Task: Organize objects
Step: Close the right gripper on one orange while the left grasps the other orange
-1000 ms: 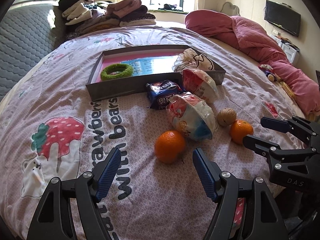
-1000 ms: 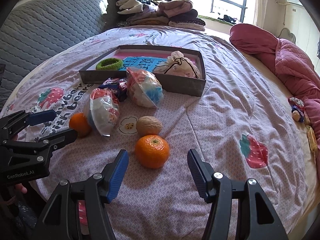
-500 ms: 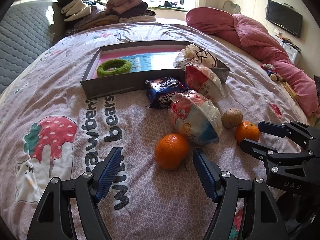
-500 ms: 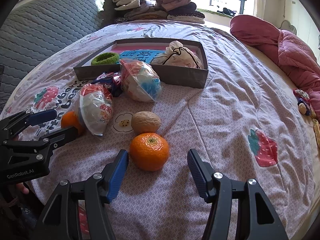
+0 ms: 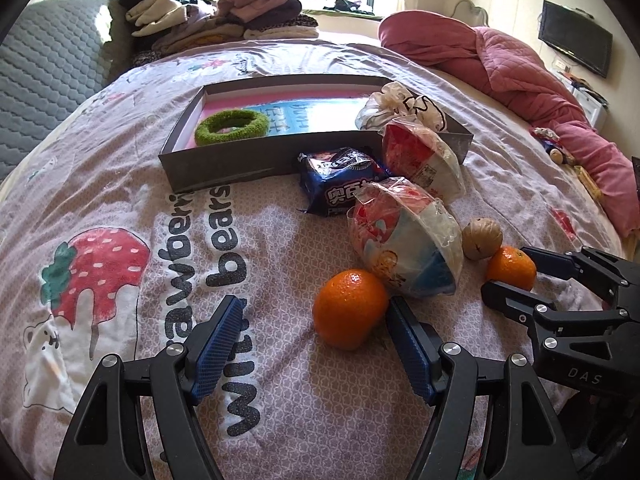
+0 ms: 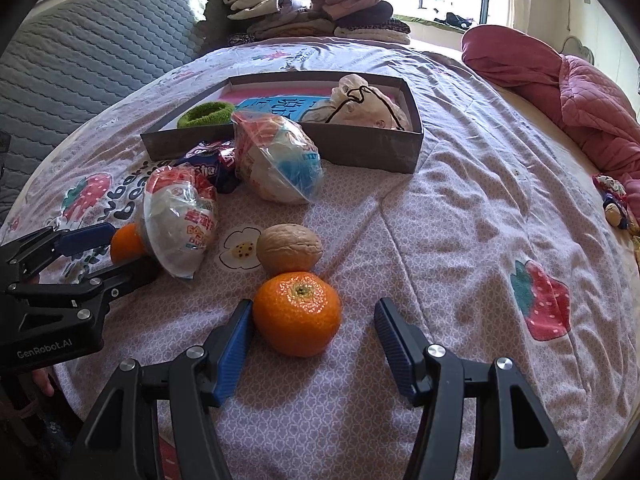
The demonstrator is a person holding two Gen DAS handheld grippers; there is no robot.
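Home bedroom: bed point(image 5: 280, 360), folded clothes point(image 5: 224, 20), wall TV point(image 5: 574, 48).

oranges point(image 5: 349, 313) 2 | walnut point(image 5: 482, 238) 1 | wrapped bowls point(image 5: 404, 252) 2 | cookie pack point(image 5: 340, 184) 1 | box point(image 5: 224, 168) 1 | scrunchie point(image 5: 231, 126) 1 | pouch point(image 5: 400, 106) 1

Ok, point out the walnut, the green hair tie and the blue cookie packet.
walnut point(image 6: 289, 249): right wrist view, middle of its shell.
green hair tie point(image 5: 231, 126): left wrist view, front of the fuzzy ring, inside the box.
blue cookie packet point(image 5: 340, 184): left wrist view, middle of the wrapper's face.
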